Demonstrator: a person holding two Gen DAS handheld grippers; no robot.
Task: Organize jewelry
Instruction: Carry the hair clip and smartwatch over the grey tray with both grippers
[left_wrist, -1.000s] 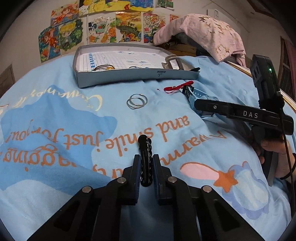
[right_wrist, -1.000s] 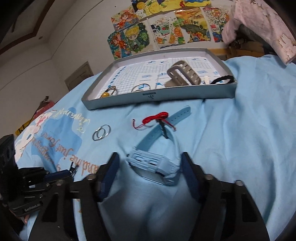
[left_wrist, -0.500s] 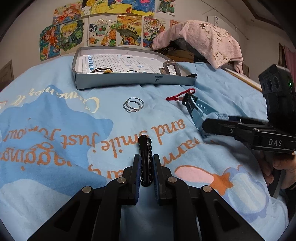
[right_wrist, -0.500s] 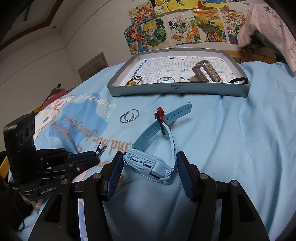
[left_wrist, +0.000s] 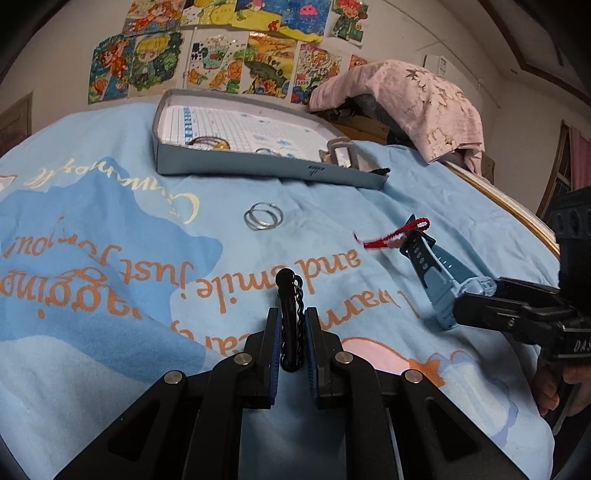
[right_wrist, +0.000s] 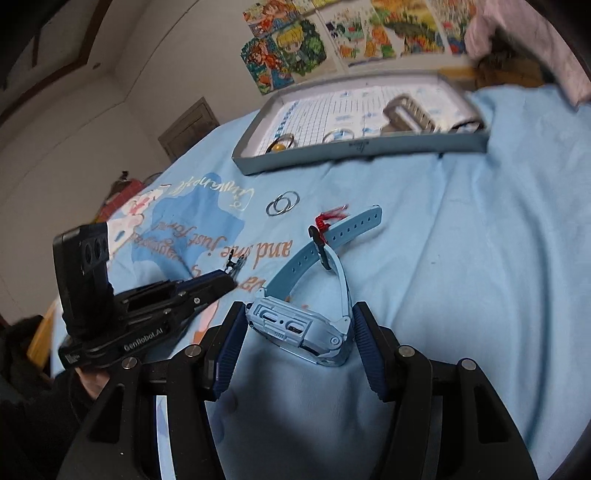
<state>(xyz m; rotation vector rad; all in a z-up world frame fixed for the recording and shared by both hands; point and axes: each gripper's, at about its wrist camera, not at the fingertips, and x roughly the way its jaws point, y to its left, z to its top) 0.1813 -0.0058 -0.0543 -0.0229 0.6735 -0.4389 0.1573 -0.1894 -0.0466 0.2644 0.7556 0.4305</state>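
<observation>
Blue bedsheet (left_wrist: 110, 229) carries two silver rings (left_wrist: 263, 220); left jaws pinch one black chain (left_wrist: 291, 325), right jaws grip one watch (right_wrist: 306, 328).

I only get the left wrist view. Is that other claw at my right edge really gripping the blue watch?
Observer: Yes. The right claw has a pad on each side of the blue watch.
Operator: How does my claw look from there?
Observer: The left claw is shut on the black chain bracelet, and a hand holds it from beneath.
Operator: Anything in the tray I'm missing?
Observer: Behind the tray wall, the beige clip shows a full row of teeth.
</observation>
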